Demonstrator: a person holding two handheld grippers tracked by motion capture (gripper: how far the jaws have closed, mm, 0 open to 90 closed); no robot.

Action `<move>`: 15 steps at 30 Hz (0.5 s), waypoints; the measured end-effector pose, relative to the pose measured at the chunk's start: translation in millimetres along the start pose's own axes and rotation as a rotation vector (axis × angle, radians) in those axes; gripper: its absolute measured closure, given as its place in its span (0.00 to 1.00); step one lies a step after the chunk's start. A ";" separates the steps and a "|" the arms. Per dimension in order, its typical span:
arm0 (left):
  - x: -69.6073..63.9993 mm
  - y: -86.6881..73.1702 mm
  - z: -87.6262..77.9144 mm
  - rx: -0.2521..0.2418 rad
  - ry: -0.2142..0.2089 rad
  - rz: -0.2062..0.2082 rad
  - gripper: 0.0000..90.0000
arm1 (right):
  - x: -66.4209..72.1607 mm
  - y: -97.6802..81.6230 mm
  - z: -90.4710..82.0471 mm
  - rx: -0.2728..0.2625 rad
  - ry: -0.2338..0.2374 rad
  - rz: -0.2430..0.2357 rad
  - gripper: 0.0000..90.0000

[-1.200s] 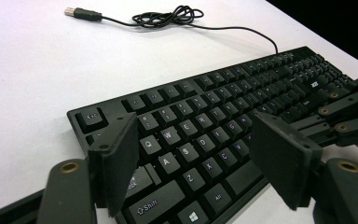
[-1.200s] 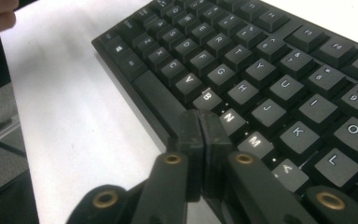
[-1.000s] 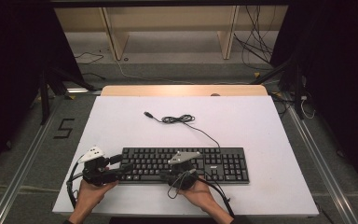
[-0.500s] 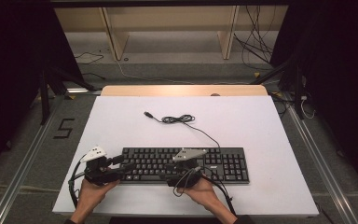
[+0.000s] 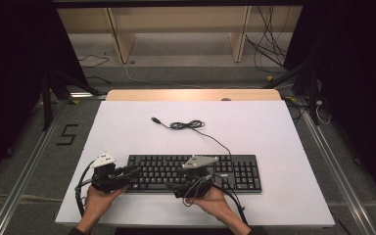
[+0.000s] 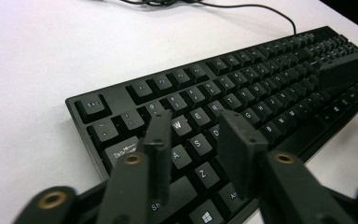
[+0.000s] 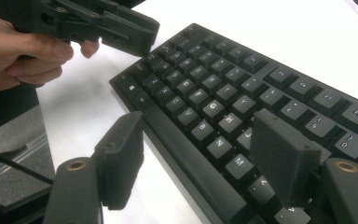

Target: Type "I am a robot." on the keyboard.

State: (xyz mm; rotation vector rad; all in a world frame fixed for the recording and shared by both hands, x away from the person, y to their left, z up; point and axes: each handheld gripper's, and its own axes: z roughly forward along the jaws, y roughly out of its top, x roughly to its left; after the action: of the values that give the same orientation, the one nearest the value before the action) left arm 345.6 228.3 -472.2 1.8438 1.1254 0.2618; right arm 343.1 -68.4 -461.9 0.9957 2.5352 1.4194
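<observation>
A black keyboard (image 5: 235, 172) lies across the near part of the white table (image 5: 274, 132). Its thin cable runs back to a small coil (image 5: 187, 125) and a USB plug (image 5: 154, 119). My left gripper (image 5: 132, 172) hovers at the keyboard's left end. In the left gripper view it (image 6: 193, 128) stands open above the W, A and S keys of the keyboard (image 6: 261, 84), holding nothing. My right gripper (image 5: 179, 185) is at the keyboard's front edge near the middle. Its wide open jaws (image 7: 200, 140) straddle that edge by the N and M keys (image 7: 219, 147).
The left gripper (image 7: 116, 25) and the hand (image 7: 23, 53) holding it appear at the top left of the right gripper view. A wooden strip (image 5: 191, 95) borders the table's far edge. Behind it are a shelf frame (image 5: 176, 29) and loose floor cables (image 5: 269, 54).
Both grippers have edged slightly to the right and closer over the keyboard. The keyboard and its cable have not moved.
</observation>
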 end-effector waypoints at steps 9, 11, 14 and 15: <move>-2.6 -0.1 10.5 0.053 0.010 0.020 0.93 | 0.1 -1.0 -2.0 -0.005 -0.007 0.002 0.37; -2.6 -0.2 12.3 0.059 0.020 0.022 0.96 | 0.0 -1.1 -2.7 -0.008 -0.008 0.005 0.36; -1.5 -0.4 13.3 0.066 0.031 0.015 0.98 | -0.5 -1.2 -4.0 -0.013 -0.007 0.010 0.35; -0.5 -0.4 13.4 0.068 0.033 0.017 0.99 | -0.6 -1.2 -4.6 -0.015 -0.009 0.009 0.35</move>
State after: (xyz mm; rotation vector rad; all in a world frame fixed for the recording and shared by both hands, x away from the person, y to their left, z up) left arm 353.0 220.0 -479.7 1.9162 1.1537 0.2673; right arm 341.3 -72.6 -460.4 1.0105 2.5130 1.4317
